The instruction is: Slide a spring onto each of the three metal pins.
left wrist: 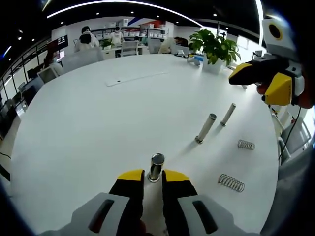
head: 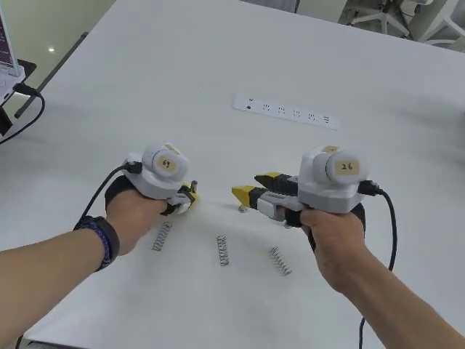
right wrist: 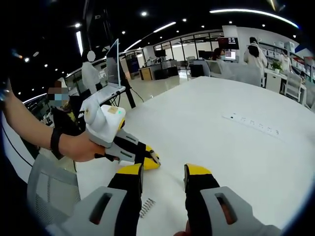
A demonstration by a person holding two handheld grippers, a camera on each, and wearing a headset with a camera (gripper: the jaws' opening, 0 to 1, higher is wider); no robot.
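My left gripper (left wrist: 153, 178) is shut on a short metal pin (left wrist: 156, 166) that stands between its yellow tips. Two more pins (left wrist: 205, 128) (left wrist: 228, 114) lie on the white table beyond it. Springs (left wrist: 231, 182) (left wrist: 246, 144) lie to their right. In the head view three springs (head: 161, 235) (head: 222, 249) (head: 280, 260) lie in a row near the front edge, below both grippers. My right gripper (right wrist: 162, 173) is open and holds nothing; it points at the left gripper (right wrist: 147, 161). In the head view the left gripper (head: 187, 196) and the right gripper (head: 247, 190) face each other.
A white power strip (head: 285, 110) lies farther back on the table (head: 218, 58). A black cable (head: 22, 116) and a laptop (right wrist: 110, 73) sit at the left edge. Office chairs and people stand in the background.
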